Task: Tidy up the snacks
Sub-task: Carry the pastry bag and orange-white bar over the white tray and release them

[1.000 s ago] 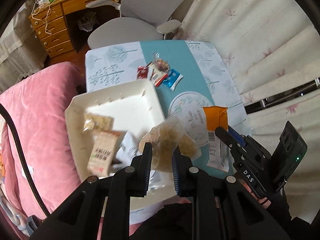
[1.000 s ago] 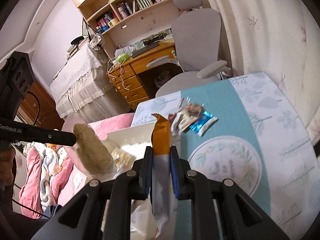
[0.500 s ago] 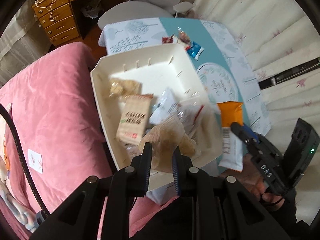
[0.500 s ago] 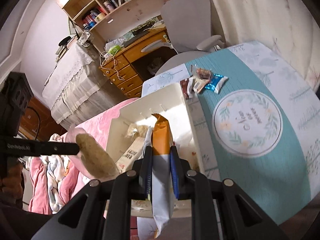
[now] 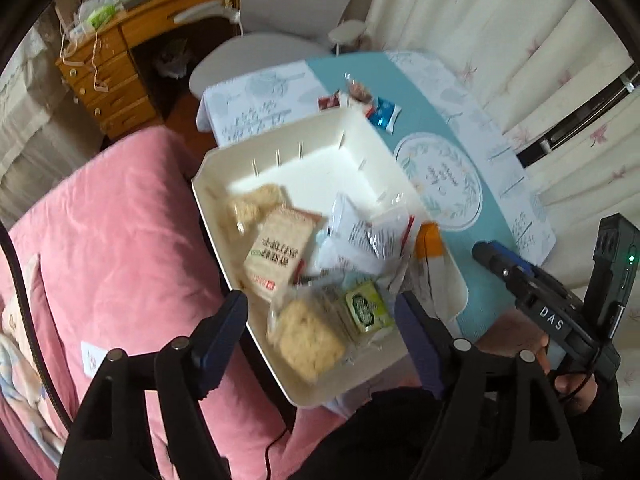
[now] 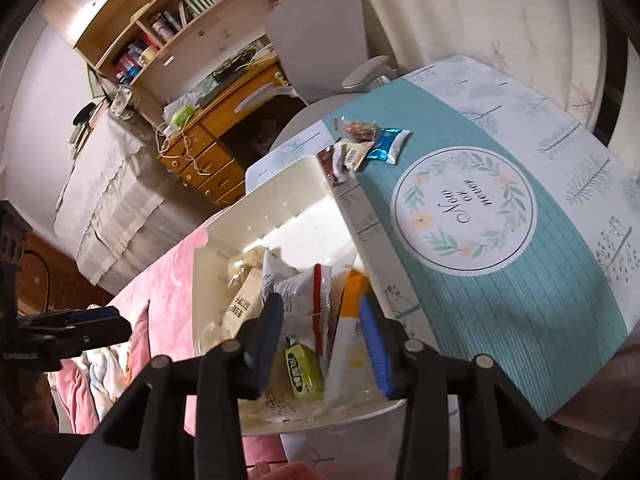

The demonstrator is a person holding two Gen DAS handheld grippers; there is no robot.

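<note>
Both pairs of jaws are opening over the white bin [image 5: 224,240]: those of the left gripper [image 5: 320,320] stand wide apart with a clear-wrapped cracker pack [image 5: 310,344] lying loose between and below them, untouched by either pad, and those of the right gripper [image 6: 320,336] are parting around an orange-and-white snack bag [image 6: 352,320] that already sits down among the other packets, with no pad clearly pressing it. So the step in hand looks like the drop-off: two snacks let go into the bin, which rests at the table's near edge beside the pink bedding [image 5: 100,240] and already holds a beige packet [image 5: 280,256], a white pouch [image 5: 352,232] and a small green packet [image 5: 364,308]. A few snacks, among them a blue wrapper [image 6: 390,144] and a red one [image 6: 332,160], are left on the teal table runner [image 6: 520,300] just beyond the bin's far corner. The next move probably calls for lifting both grippers clear, then reaching past the bin to those.
</note>
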